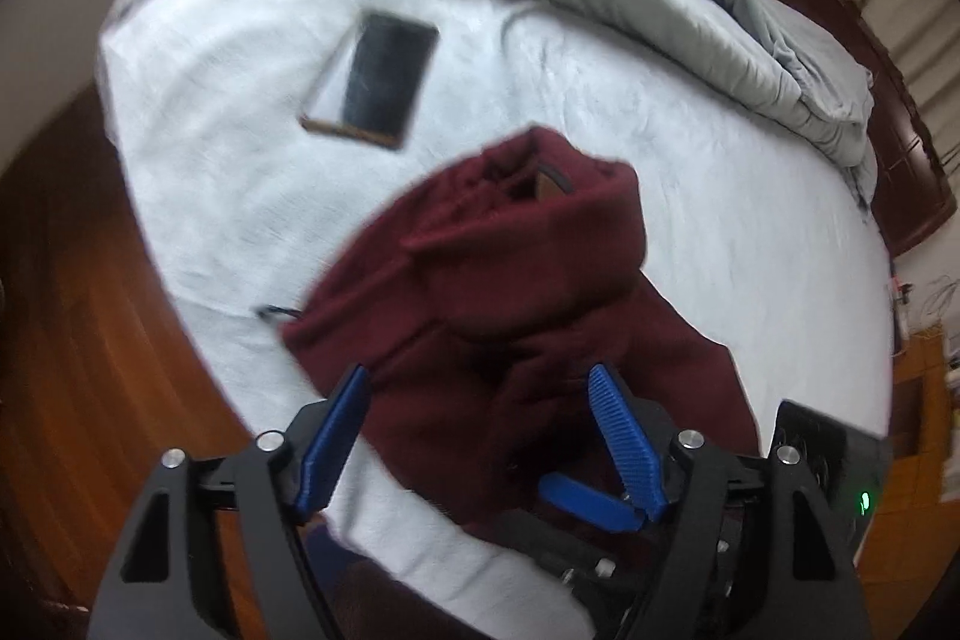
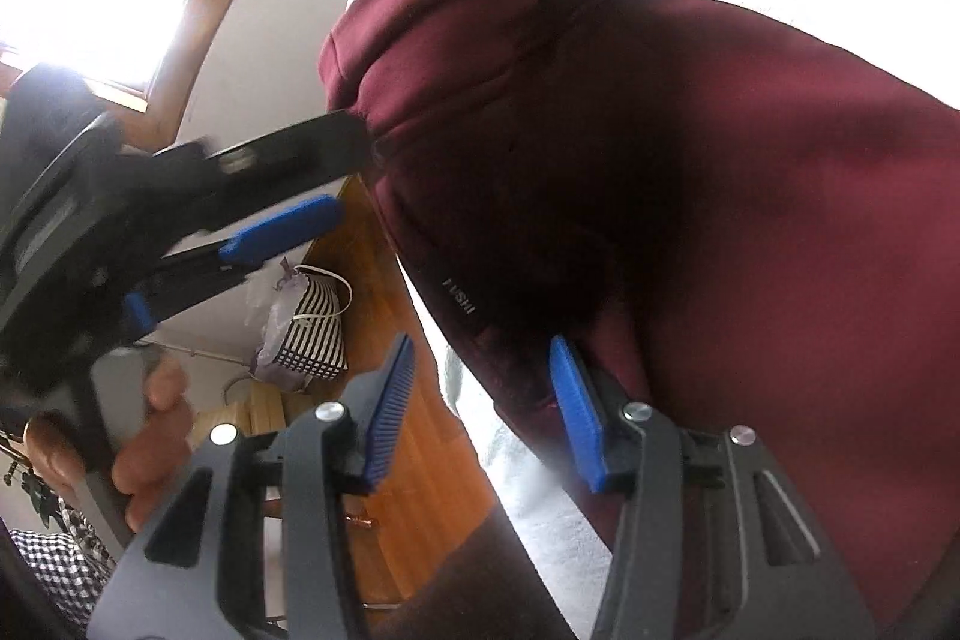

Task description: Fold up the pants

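Jaws of both the left gripper and right gripper gape over bunched maroon pants, waistband farthest.

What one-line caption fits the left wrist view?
Open left gripper over bunched maroon pants on a white bed, phone beyond.

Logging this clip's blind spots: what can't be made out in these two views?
- Dark red fleece pants: left wrist view, legs and fold lines lost in the bunched heap and blur.
- Left claw: right wrist view, upper tip hidden against the fabric.
- Black phone-like slab: too blurred to identify.
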Available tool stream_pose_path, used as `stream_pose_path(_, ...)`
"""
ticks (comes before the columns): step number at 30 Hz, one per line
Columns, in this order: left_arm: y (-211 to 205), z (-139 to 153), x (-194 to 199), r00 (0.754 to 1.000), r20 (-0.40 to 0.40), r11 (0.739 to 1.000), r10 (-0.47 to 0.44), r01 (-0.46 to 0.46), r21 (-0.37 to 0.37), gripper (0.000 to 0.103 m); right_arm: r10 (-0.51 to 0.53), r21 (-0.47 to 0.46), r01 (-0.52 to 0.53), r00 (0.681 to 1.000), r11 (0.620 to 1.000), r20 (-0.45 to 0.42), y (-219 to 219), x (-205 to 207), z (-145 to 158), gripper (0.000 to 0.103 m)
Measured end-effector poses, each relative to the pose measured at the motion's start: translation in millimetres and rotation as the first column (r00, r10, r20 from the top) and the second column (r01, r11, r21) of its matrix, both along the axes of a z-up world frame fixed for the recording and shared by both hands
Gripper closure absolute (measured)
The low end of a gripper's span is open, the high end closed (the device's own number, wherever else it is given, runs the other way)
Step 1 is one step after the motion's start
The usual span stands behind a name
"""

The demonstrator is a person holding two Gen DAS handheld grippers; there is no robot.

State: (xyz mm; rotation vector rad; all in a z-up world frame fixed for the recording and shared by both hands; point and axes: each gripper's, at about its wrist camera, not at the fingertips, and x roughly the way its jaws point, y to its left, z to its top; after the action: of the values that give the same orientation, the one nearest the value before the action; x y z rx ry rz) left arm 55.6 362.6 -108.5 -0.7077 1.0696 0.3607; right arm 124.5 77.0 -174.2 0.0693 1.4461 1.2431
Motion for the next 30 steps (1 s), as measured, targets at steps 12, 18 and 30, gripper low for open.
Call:
stream_pose_path(12, 39.7, -61.2, -31.9, 0.986, -0.092, 0.983, 0.139, -0.148, -0.108, 0.083, -0.106, -0.064, 0.115, 0.986, 0.991, 0.130, -123.0, -0.3, 23.7, 0.052)
stream_pose_path(18, 28.1, -33.9, -47.8, 0.988, -0.029, 0.989, 0.150, -0.150, 0.001, 0.039, -0.214, -0.159, 0.245, 0.959, 0.956, 0.187, -201.3, 4.8, 30.1, 0.044)
stream_pose_path(30, -9.6, 47.7, 36.3, 0.993, 0.081, 0.936, -0.081, 0.048, 0.349, 0.035, -0.515, -0.241, 0.542, 0.840, 0.805, 0.170, -368.4, -11.0, 7.4, 0.042)
